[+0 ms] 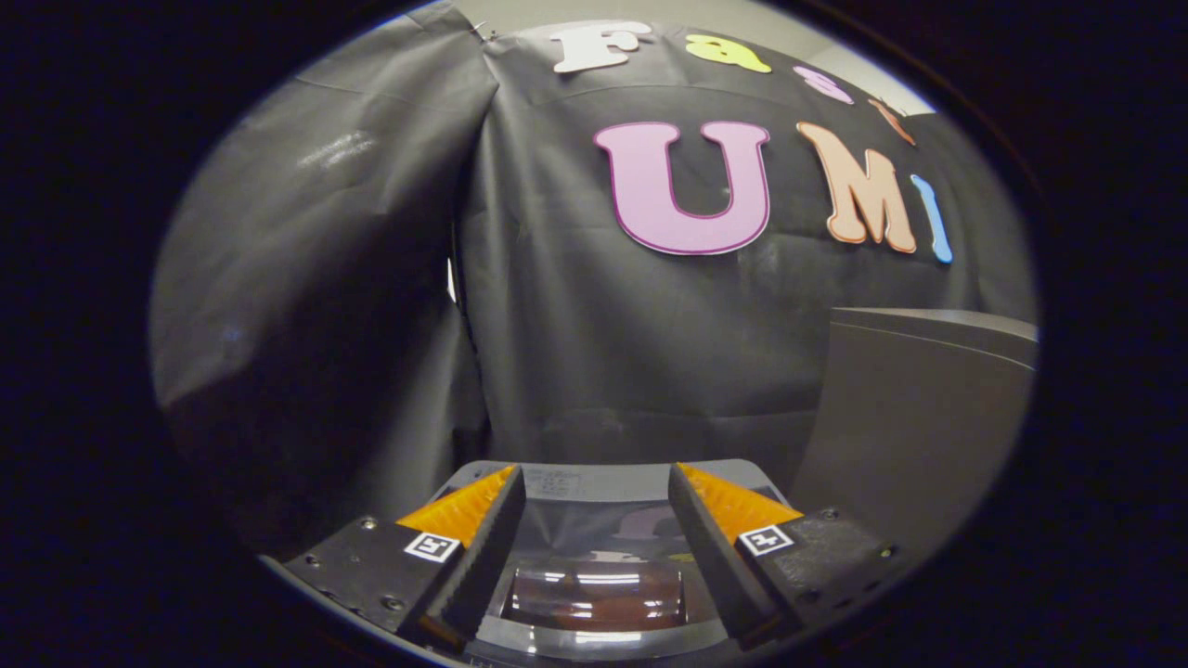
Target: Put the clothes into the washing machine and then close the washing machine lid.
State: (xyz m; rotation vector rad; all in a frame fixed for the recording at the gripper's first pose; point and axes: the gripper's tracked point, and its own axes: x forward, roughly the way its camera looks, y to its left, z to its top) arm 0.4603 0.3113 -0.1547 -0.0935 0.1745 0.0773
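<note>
Black cloth backs the booth. Below the gripper (597,482), jaws released and empty, the washing machine lid (594,594) looks closed; a grey panel (910,417) stands right. Approach the lid squarely.

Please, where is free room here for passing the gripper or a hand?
The gripper is open with nothing between its fingers, above the closed washing machine lid. Free air lies ahead, up to the black cloth wall. The right side is crowded by a grey box.

Recording booth, black cloth wall (650,353), washing machine (603,594)
</note>
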